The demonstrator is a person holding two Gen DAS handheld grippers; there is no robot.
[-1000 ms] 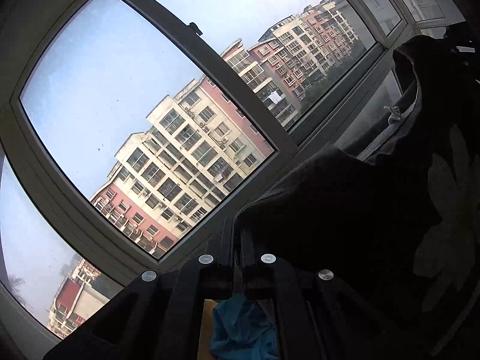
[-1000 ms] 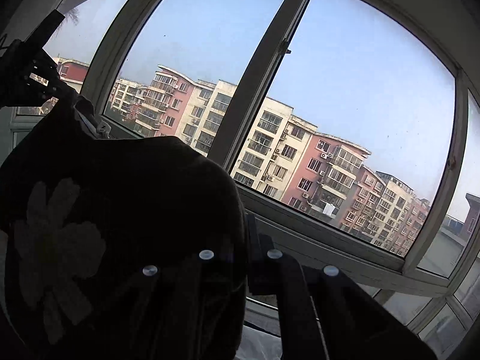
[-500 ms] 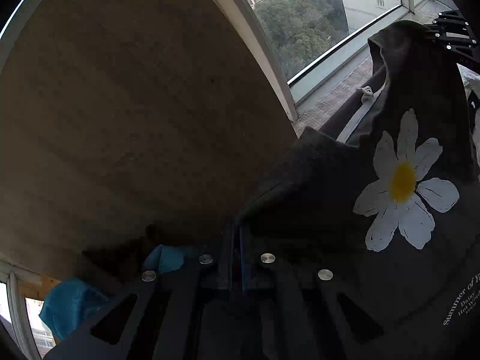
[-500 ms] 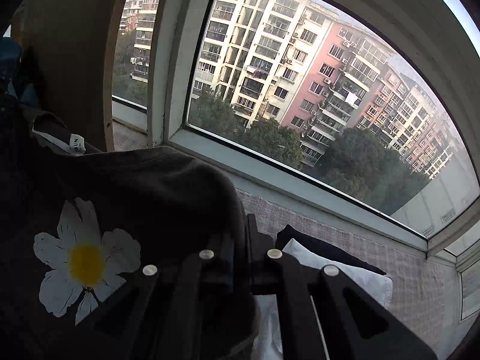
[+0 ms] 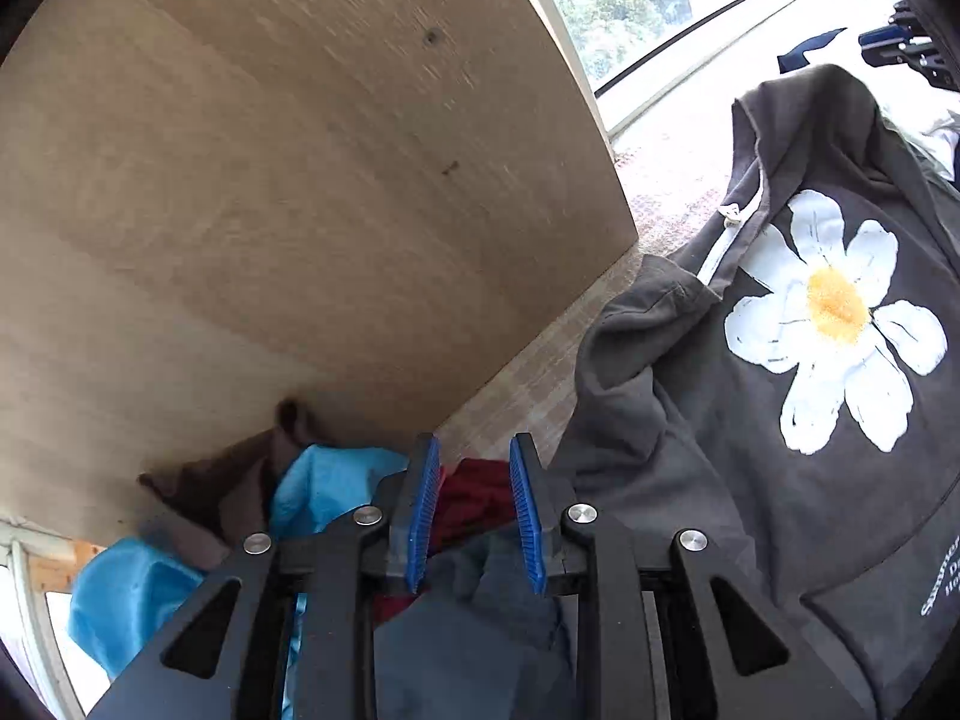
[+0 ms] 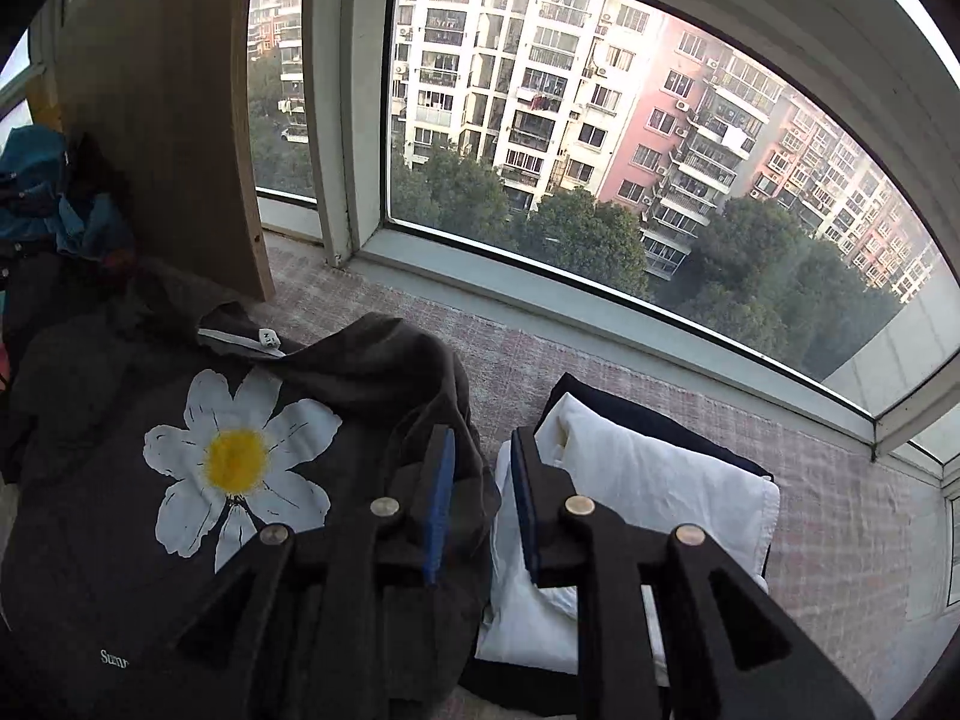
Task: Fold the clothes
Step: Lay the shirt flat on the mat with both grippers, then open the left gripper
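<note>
My left claw [image 5: 474, 516] and right claw [image 6: 480, 504] are opening, empty; the dark shirt [image 6: 120, 540] is lying crumpled, its lower edge cut off.

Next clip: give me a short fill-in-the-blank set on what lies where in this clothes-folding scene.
1. The dark grey T-shirt bears a large white ____ with a yellow centre.
2. Beside it, a folded ____ garment lies on top of a folded dark garment.
3. Behind the T-shirt a ____ board stands upright in front of the window.

Missing words: flower; white; wooden
</note>
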